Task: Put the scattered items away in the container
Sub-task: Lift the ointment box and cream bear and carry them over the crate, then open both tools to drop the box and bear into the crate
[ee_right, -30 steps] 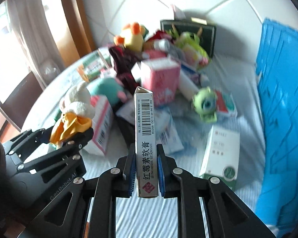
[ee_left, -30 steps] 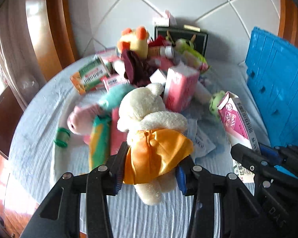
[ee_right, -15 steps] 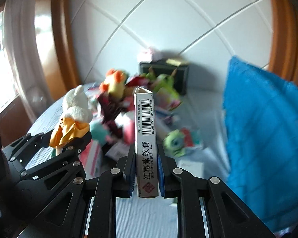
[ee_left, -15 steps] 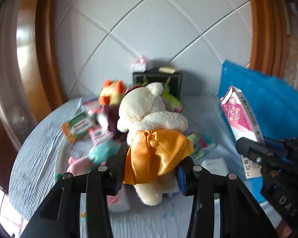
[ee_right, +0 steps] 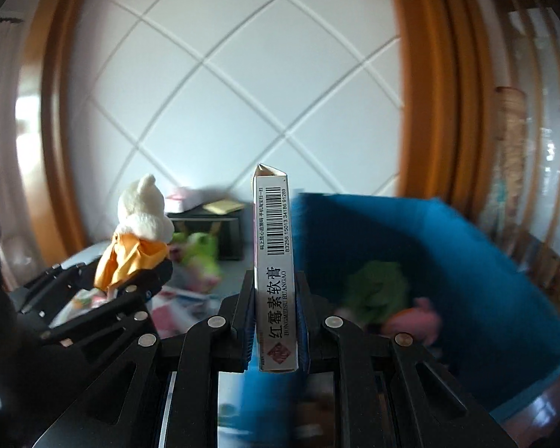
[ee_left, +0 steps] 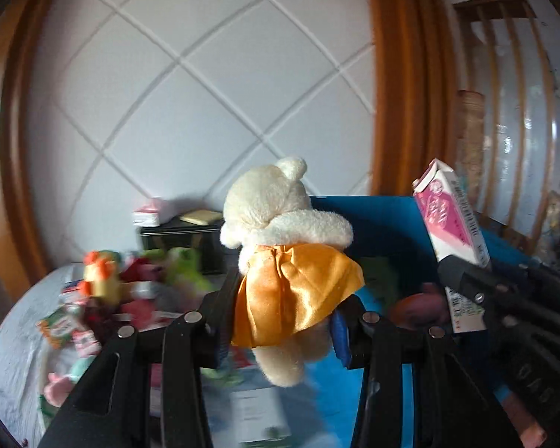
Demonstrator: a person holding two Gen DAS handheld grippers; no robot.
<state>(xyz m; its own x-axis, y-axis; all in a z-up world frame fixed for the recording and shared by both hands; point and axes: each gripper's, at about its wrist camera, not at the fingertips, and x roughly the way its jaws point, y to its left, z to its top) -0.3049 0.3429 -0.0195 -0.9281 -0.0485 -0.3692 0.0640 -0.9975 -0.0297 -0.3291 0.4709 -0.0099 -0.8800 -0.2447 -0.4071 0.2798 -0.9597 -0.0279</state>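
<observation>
My left gripper [ee_left: 280, 321] is shut on a cream plush bear [ee_left: 280, 216] in an orange satin skirt, held upright in the air. My right gripper [ee_right: 274, 321] is shut on a slim white and pink ointment box [ee_right: 274, 261], standing on end between the pads. Seen from the left wrist, that box [ee_left: 451, 224] rises at the right above the blue container [ee_left: 384, 224]. From the right wrist, the bear [ee_right: 142, 224] hangs at the left. The blue container [ee_right: 429, 246] lies open ahead and right, with a green plush [ee_right: 380, 287] and a pink plush [ee_right: 414, 321] inside.
The cloth-covered round table [ee_left: 15, 336] at the left holds a blurred pile of plush toys [ee_left: 100, 276] and packets. A dark box [ee_left: 179, 239] stands against the white quilted wall. Wooden frames flank the wall; a white box [ee_left: 257, 418] lies below.
Both grippers have risen and swung right with their loads. The table pile has dropped low and left in view, and the blue container's inside has come into sight.
</observation>
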